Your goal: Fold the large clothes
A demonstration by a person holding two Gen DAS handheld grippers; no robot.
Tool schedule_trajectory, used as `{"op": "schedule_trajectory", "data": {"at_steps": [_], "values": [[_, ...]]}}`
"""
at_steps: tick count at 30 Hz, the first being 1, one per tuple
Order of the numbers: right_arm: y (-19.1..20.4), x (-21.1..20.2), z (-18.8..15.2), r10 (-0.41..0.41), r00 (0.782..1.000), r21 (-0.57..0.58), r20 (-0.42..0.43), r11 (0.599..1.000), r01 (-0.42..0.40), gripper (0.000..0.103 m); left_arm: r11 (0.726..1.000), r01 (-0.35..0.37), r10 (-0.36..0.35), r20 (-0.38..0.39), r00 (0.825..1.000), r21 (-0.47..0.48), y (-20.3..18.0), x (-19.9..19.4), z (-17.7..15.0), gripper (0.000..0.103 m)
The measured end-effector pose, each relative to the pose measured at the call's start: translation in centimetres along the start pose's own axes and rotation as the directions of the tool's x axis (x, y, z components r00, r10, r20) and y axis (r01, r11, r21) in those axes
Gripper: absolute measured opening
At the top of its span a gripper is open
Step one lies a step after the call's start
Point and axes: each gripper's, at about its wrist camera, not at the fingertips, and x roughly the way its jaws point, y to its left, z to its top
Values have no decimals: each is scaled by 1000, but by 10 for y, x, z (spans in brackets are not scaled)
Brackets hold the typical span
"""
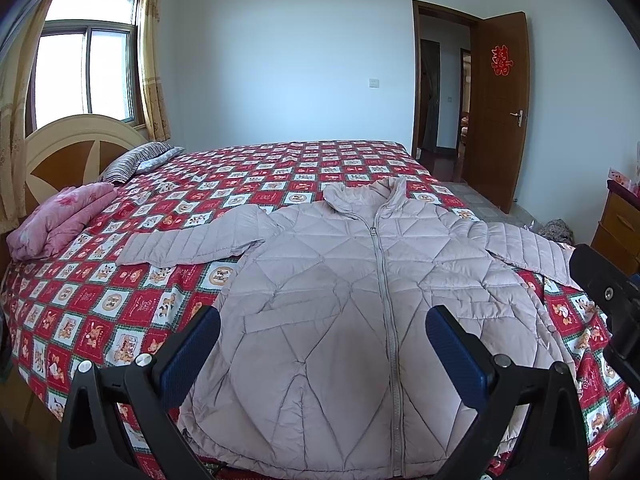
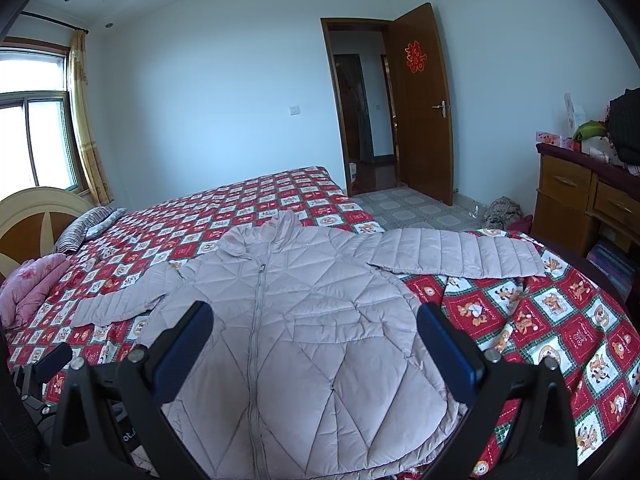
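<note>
Your left gripper (image 1: 322, 332) and right gripper (image 2: 314, 326) sit nearest the lens, 2 in all, each with 2 black fingers faced in ribbed blue pads (image 1: 192, 354), spread wide with nothing between them. You hold both level above the near hem of 1 pale mauve quilted jacket (image 1: 360, 280), pointed along its length toward the collar.

That jacket lies face up on the bed (image 1: 80, 308), zipped shut, its puffy shell stitched in diamond panels on the body and narrow straight channels on the 2 sleeves. 1 sleeve stretches out flat to each side; the stand-up collar points at the far wall. The hem reaches the bed's near edge.

Under it spreads 1 cotton-looking bedspread in red, white and green squares printed with cartoon figures. At the head end rest 1 folded pink quilt (image 1: 60, 220) and 1 striped pillow (image 1: 132, 162) against a rounded wooden headboard (image 1: 72, 148). Beyond stand 1 open brown door (image 2: 424, 108) bearing a red paper cutting, and 1 wooden dresser (image 2: 580, 200) cluttered on top.
</note>
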Motion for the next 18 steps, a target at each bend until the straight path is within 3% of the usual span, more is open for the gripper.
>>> {"op": "schedule_trajectory", "data": {"at_steps": [12,18], "values": [[2,3,-2,-2,1000,-3,-8,1000,2,103,1000,4,-4,-13,1000,6,3,4,1,102],[-10,19,-1,-52,999,6,-16,999,52,103,1000,19,-18,-70,997,17,2,27,-5,102]]}}
